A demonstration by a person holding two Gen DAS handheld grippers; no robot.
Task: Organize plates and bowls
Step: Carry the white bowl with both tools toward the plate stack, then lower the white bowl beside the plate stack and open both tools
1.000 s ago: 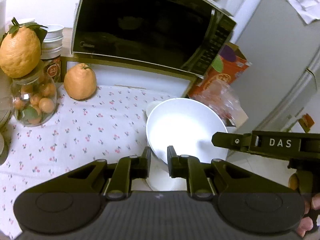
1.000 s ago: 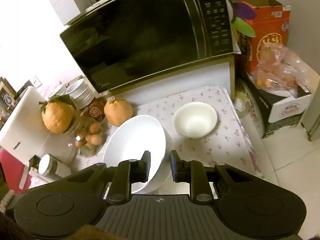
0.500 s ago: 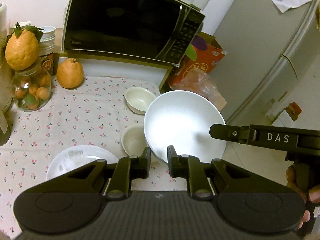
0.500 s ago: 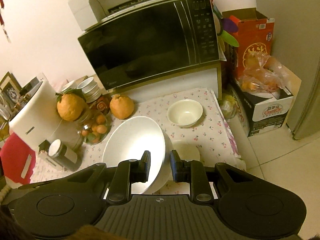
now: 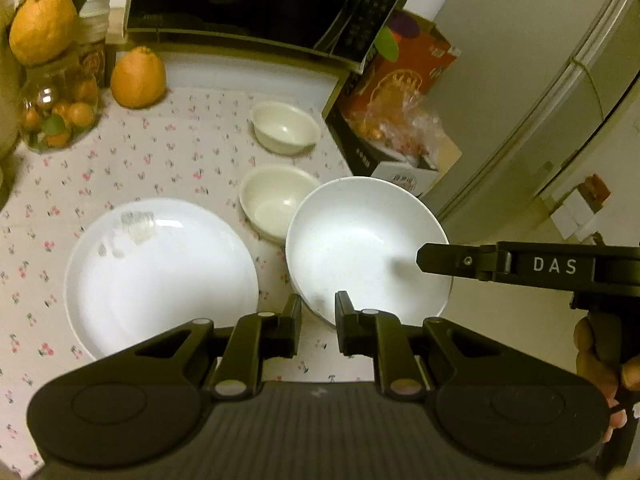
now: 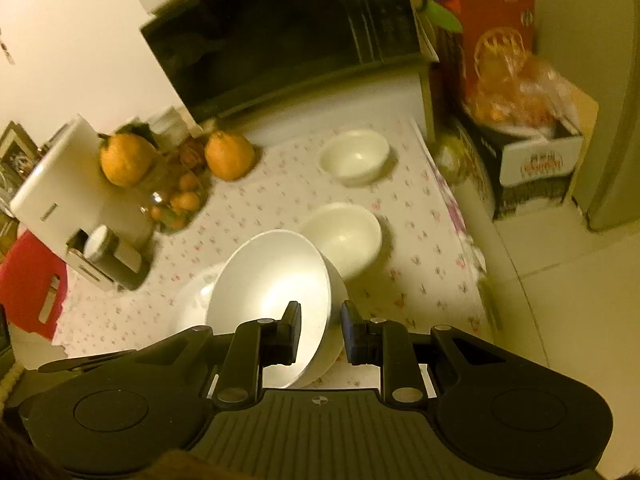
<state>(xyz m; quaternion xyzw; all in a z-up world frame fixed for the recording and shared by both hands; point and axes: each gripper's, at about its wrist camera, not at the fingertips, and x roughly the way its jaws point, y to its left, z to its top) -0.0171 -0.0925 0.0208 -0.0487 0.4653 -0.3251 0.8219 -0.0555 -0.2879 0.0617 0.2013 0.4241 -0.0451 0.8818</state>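
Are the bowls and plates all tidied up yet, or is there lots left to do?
Not yet. Nothing looks stacked so far. Right now the left gripper and right gripper both pinch the rim of the big white bowl, held above the flowery tablecloth. Still left: setting it down, plus the two small cream bowls and the wide white plate, which all sit apart.

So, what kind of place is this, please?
Most likely a home kitchen corner: a black microwave stands behind a table with a flowered cloth, a fridge is beside it, and white bowls and a plate lie out.
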